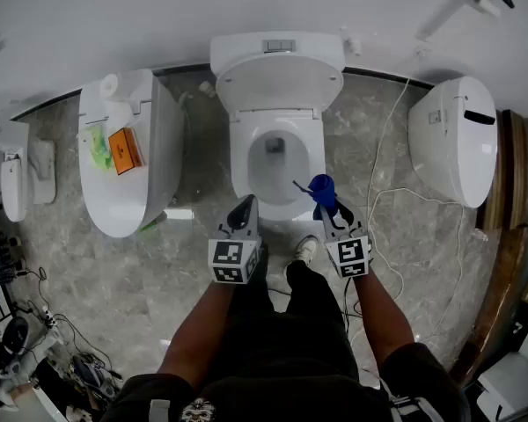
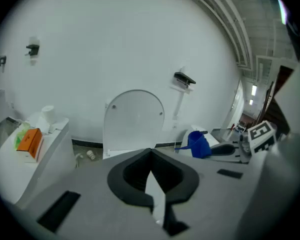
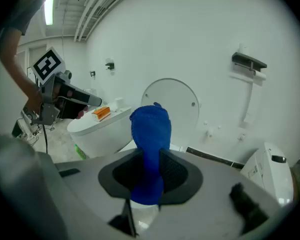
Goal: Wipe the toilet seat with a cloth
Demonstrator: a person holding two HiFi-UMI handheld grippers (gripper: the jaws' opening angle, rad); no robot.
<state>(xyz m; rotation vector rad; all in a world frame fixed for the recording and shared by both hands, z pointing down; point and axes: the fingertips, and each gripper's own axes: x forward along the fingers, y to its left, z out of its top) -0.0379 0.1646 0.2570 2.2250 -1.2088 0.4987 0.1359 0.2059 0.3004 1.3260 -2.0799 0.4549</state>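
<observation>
A white toilet (image 1: 275, 139) stands ahead with its lid (image 1: 280, 82) up against the wall and its seat (image 1: 243, 152) ringing the open bowl. My right gripper (image 1: 325, 207) is shut on a blue cloth (image 1: 322, 188), held over the seat's front right rim; in the right gripper view the cloth (image 3: 150, 134) stands up from between the jaws. My left gripper (image 1: 243, 211) hovers at the front left rim, shut and with nothing in it; its black jaws (image 2: 151, 176) meet in the left gripper view, where the raised lid (image 2: 133, 120) shows beyond.
A second toilet (image 1: 123, 161) with an orange box (image 1: 124, 149) on it stands to the left, and another white unit (image 1: 458, 139) to the right. A white cable (image 1: 380, 192) trails over the marble floor. The person's legs and a shoe (image 1: 304, 251) are just behind the bowl.
</observation>
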